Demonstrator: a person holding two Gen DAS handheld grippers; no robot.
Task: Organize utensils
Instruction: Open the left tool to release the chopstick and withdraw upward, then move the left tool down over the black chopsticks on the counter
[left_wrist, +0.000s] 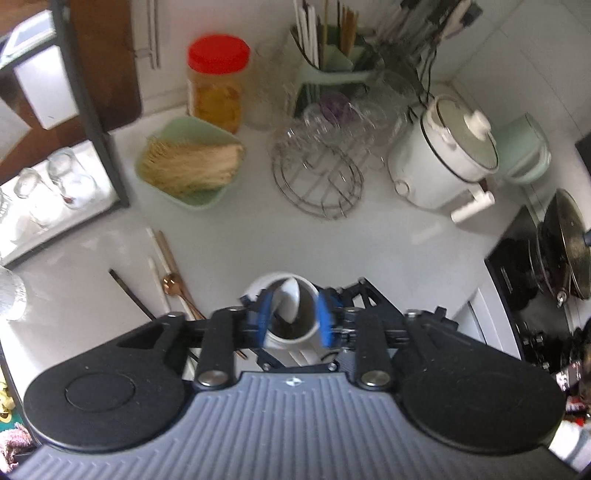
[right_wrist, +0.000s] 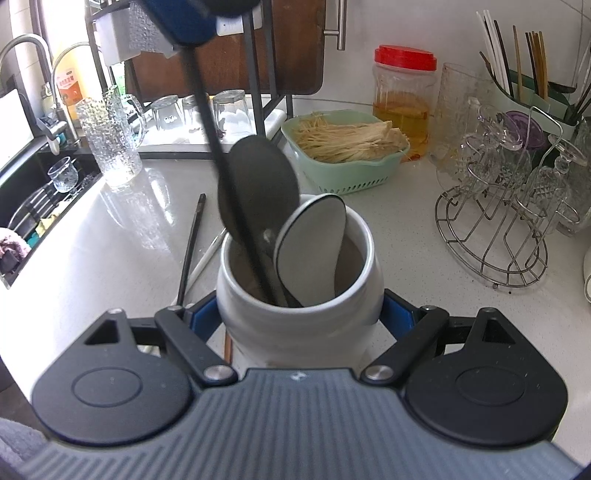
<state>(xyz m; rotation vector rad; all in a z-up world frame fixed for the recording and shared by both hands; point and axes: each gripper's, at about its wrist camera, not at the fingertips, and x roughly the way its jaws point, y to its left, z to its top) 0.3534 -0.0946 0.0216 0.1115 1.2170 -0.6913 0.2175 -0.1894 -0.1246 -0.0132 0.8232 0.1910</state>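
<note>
Now the right tool (right_wrist: 299, 317) clamps the white crock (right_wrist: 299, 325); left tool (left_wrist: 293, 319) part-open, empty.

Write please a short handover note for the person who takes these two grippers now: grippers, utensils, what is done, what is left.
Left gripper: open, above the white jar. A thin black handle reaches from near it down into the jar.
Right gripper: shut on the jar, which stands on the counter.
Done: black ladle and white spoon stand in the jar.
Left: rose-gold spoon, dark chopstick and white chopsticks lie on the counter beside the jar.
</note>
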